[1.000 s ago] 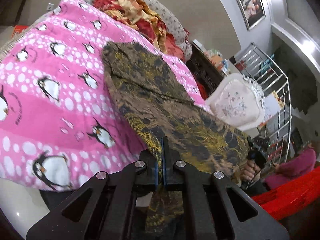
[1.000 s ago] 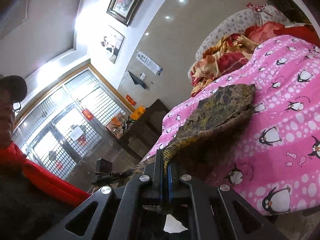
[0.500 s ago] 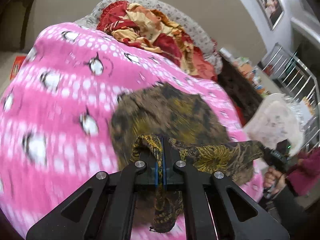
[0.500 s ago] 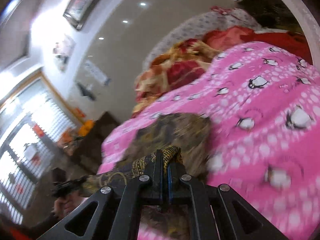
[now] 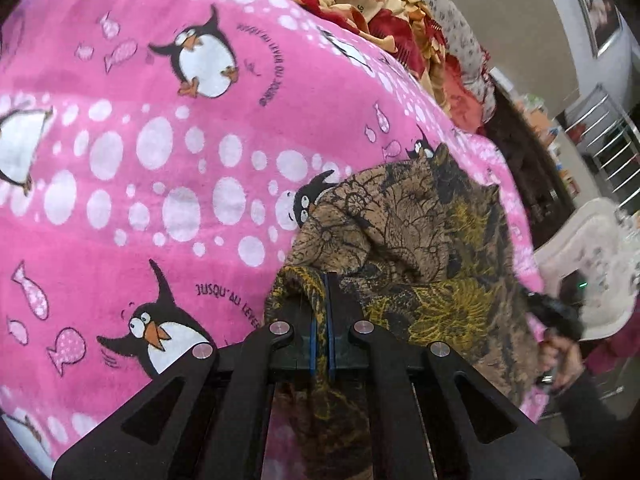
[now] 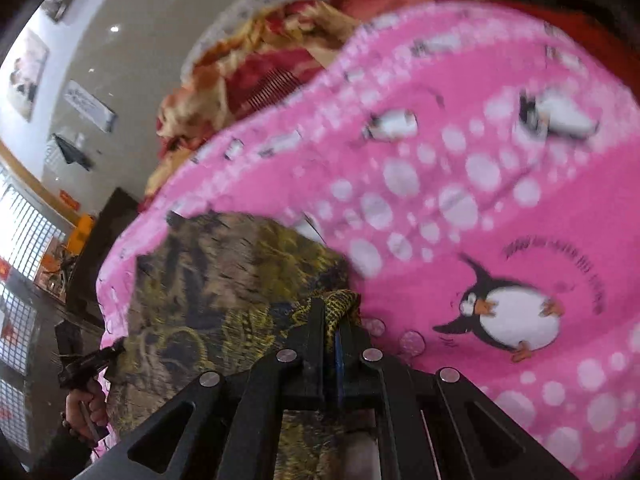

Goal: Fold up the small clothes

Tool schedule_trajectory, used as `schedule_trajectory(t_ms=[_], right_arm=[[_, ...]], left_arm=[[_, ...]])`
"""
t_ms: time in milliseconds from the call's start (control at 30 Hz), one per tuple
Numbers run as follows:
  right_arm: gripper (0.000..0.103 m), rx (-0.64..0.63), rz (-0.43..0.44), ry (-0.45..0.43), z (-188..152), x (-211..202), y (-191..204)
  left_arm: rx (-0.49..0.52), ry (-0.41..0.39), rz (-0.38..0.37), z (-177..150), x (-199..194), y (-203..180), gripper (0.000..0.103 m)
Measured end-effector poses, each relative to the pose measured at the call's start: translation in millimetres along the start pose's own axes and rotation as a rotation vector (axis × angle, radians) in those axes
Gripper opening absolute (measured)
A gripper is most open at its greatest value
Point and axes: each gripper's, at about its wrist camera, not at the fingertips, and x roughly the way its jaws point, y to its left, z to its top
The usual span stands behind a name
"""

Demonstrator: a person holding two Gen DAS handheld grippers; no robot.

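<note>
A small brown and yellow patterned garment (image 5: 416,240) lies doubled over on a pink penguin blanket (image 5: 160,152). My left gripper (image 5: 322,280) is shut on one near corner of the garment, low over the blanket. My right gripper (image 6: 328,304) is shut on the other corner of the same garment (image 6: 224,280). The right gripper also shows at the right edge of the left wrist view (image 5: 556,316), and the left one at the lower left of the right wrist view (image 6: 88,364). The cloth edge between the jaws hangs down behind the fingers.
A red and yellow crumpled cloth (image 5: 384,12) lies on a patterned cushion beyond the blanket. A dark cabinet (image 6: 100,248) and a metal rack (image 5: 604,148) stand past the bed's far side. The pink blanket (image 6: 480,208) spreads wide around the garment.
Both grippers have carried the garment's near edge forward and down over its far part, folding it over. The cameras now sit much closer to the blanket.
</note>
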Motion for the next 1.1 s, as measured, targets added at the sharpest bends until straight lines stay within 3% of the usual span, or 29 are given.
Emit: schedule_trajectory(t_ms=[133,367,400,433,467,533,667,733,833,900,967,1033,1100], right_arm=[[0.005,0.078,0.051,0.000,-2.4,-9.7,-11.3],[0.011,-0.063,-0.044,-0.066,-11.5,-72.8,12.1],[0.011,-0.086,-0.054,-0.074,-12.9,-75.7,18.9],[0.012,-0.120,-0.062,-0.084,-16.8,-82.8,26.9],[0.012,-0.158,-0.059,-0.091,-21.9,-88.9,36.5],[0.012,-0.208,-0.053,-0.088,-31.8,-94.8,51.5],[0.012,-0.286,-0.037,-0.041,-51.3,-83.9,87.7],[0.012,-0.313,-0.037,-0.008,-59.9,-73.1,98.0],[0.012,-0.379,-0.089,0.061,-72.8,-46.9,111.9],[0.012,-0.403,-0.151,0.093,-76.3,-29.2,116.8],[0.012,-0.402,-0.215,0.142,-76.9,-9.0,115.4],[0.012,-0.412,-0.261,0.187,-78.3,8.4,110.9],[0.014,-0.444,-0.272,0.160,-80.0,14.1,113.3]], left_arm=[[0.007,0.008,-0.029,2.9,-20.2,3.2,0.004],[0.068,-0.053,-0.013,0.0,-57.6,-29.8,0.006],[0.066,-0.057,-0.010,-0.3,-58.3,-31.6,0.009],[0.062,-0.063,0.009,0.3,-58.5,-32.5,0.021],[0.057,-0.072,0.037,1.9,-57.7,-33.4,0.040],[0.045,-0.115,0.095,5.1,-60.7,-32.7,0.053],[-0.025,-0.169,0.253,9.9,-67.3,-25.1,0.053],[0.001,-0.210,0.256,-1.7,-74.6,-38.3,0.053],[0.147,-0.168,0.131,-37.0,-71.5,-81.4,0.053],[0.251,-0.105,0.110,-69.5,-58.6,-113.0,0.053],[0.295,-0.043,0.193,-91.3,-38.4,-125.9,0.054],[0.304,0.056,0.324,-107.6,-5.4,-122.9,0.053],[0.349,0.007,0.376,-114.1,4.4,-124.4,0.054]])
